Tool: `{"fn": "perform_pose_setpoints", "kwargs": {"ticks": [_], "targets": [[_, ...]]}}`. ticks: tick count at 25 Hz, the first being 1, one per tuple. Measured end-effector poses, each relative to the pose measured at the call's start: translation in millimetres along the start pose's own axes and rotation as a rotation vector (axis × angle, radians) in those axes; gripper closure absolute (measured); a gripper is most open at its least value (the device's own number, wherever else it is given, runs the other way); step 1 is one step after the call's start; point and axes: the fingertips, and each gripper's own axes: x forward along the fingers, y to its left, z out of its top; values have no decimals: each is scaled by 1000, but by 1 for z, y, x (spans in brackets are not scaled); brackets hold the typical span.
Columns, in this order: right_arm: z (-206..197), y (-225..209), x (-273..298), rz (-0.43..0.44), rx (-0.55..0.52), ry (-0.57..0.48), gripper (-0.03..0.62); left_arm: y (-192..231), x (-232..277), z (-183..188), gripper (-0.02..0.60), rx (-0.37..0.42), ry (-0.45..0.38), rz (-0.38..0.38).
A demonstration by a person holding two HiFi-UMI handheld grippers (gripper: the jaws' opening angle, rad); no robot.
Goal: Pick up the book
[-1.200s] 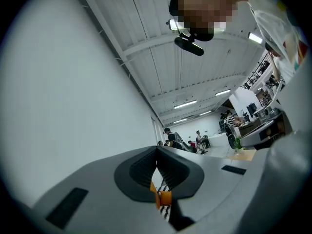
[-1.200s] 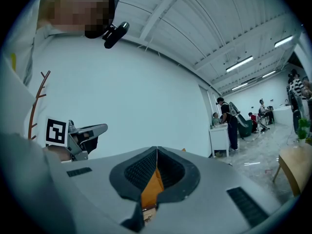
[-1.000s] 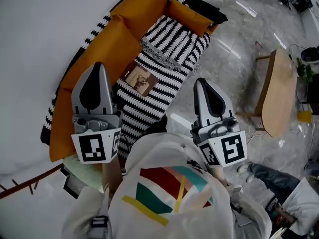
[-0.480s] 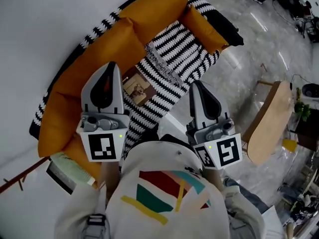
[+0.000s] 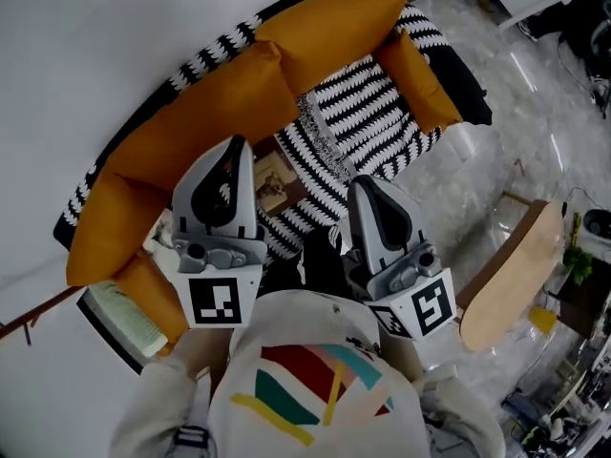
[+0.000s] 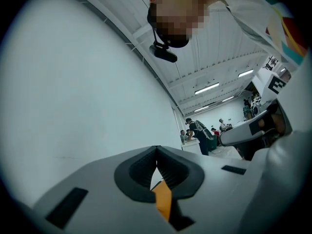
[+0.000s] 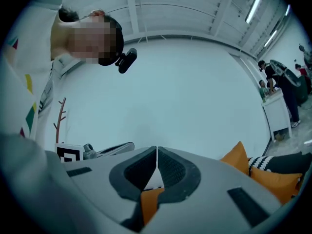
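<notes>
On sofa (image 5: 355, 130) — book (image 5: 278, 180) between left claw (image 5: 236, 144), right claw (image 5: 356, 183); both shut.

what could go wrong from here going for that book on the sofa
1. The left tool and right tool both have their jaws together; unless one opens first, it may just shove the book.
2. The book lies flat on the striped blanket, so a jaw might snag fabric instead of getting under it.
3. In the head view the left tool covers part of the book, making aim harder.
</notes>
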Motion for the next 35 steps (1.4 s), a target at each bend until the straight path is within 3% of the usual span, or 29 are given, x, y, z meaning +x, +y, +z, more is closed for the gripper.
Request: {"fn": "perform_pose_setpoints", "kwargs": {"ticks": [6,8,9,10,11,16,19,26,30,35], "targets": [[-98,-25,12,38,86,117,579,-8,-8,-78,574,32,59,27],[-141,-37,17,50,162,134,565,-10,-9,-115,574,37,66,26],[-164,-41,19,63,233,131,495,-12,-8,-135,574,36,67,19],[-187,-46,20,79,315,131,295,-14,-7,-156,574,31,72,14],[-209,-52,19,90,386,136,244,-19,-8,-176,574,22,82,13],[-332,-73,-12,57,518,321,246,-38,-20,-263,574,9,162,10],[-412,-80,-40,4,672,405,246,-43,-32,-311,574,-10,190,32],[-567,-101,-91,-160,938,535,246,-58,-54,-384,574,-42,259,57],[-612,-103,-98,-207,997,580,246,-59,-58,-401,574,-24,281,38],[-619,-107,-85,-231,1048,545,246,-51,-59,-406,574,-16,286,41]]}}
